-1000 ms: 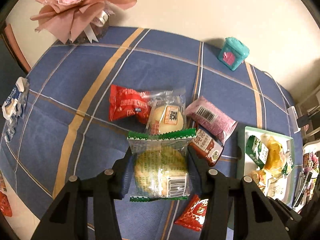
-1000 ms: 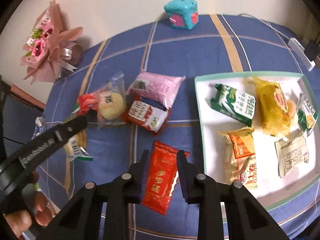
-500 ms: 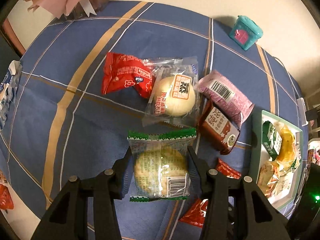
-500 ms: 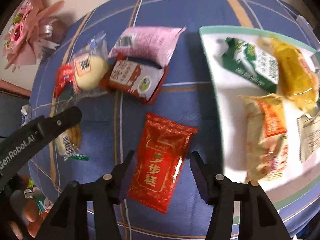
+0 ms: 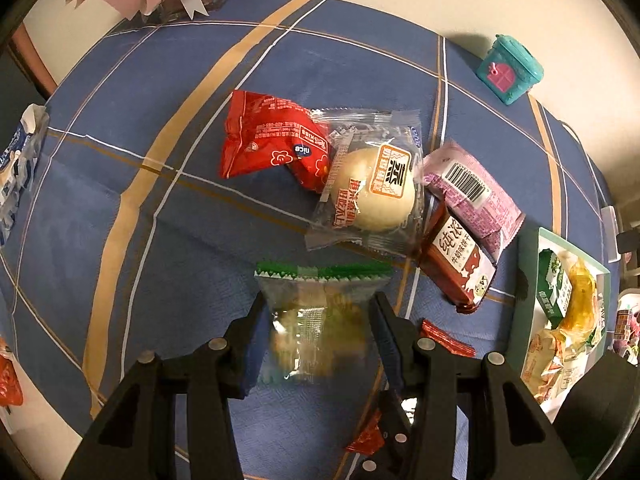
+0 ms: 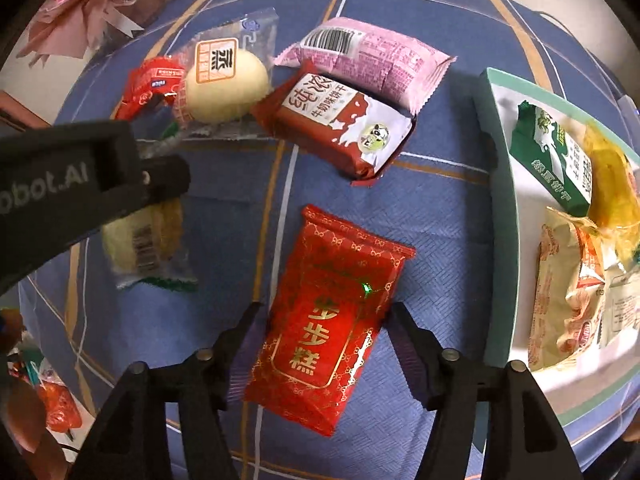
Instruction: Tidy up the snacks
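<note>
The left tool (image 5: 316, 332) pinches the green-edged biscuit pack (image 5: 320, 320), light and crushable. The right tool (image 6: 320, 332), jaws wide apart, straddles the red cake pack (image 6: 332, 320), at the tray's (image 6: 500, 240) 9 o'clock; it looks slick, best gripped across its sides.

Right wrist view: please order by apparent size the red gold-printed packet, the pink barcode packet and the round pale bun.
1. Red gold-printed packet, though it is nearest the camera.
2. Pink barcode packet.
3. Round pale bun.
</note>
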The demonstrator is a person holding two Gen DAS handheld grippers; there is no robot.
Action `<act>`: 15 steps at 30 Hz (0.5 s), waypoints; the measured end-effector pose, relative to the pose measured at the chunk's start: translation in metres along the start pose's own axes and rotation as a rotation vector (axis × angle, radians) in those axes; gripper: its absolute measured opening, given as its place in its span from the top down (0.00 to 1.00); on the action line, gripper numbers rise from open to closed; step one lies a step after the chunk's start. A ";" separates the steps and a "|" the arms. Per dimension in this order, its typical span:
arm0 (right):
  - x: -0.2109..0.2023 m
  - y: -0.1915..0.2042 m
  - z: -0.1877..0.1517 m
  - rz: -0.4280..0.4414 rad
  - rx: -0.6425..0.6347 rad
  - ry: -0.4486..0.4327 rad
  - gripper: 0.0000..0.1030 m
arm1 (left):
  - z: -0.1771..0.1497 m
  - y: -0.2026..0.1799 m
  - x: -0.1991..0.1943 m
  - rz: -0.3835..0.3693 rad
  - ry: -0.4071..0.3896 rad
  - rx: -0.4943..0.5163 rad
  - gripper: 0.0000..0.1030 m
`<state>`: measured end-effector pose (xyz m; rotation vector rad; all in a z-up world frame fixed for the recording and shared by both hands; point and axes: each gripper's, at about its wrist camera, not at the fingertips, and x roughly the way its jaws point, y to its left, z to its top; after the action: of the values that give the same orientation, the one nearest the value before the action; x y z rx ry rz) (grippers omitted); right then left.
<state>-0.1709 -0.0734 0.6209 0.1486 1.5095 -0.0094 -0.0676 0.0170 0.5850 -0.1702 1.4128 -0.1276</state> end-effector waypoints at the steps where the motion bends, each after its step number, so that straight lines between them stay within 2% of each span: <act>1: 0.000 0.000 -0.001 -0.005 -0.003 0.003 0.35 | 0.001 0.002 0.000 0.004 -0.003 0.002 0.50; 8: 0.003 -0.013 -0.001 -0.060 0.025 0.022 0.34 | -0.004 0.000 -0.002 0.007 0.000 0.000 0.50; 11: 0.004 -0.025 -0.002 -0.055 0.058 0.028 0.33 | -0.008 -0.001 0.001 0.010 0.010 -0.003 0.50; 15: 0.004 -0.021 0.000 -0.051 0.066 0.026 0.33 | -0.010 -0.002 0.006 0.019 0.024 -0.003 0.50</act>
<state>-0.1724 -0.0938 0.6152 0.1633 1.5397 -0.0981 -0.0763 0.0134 0.5778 -0.1583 1.4383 -0.1123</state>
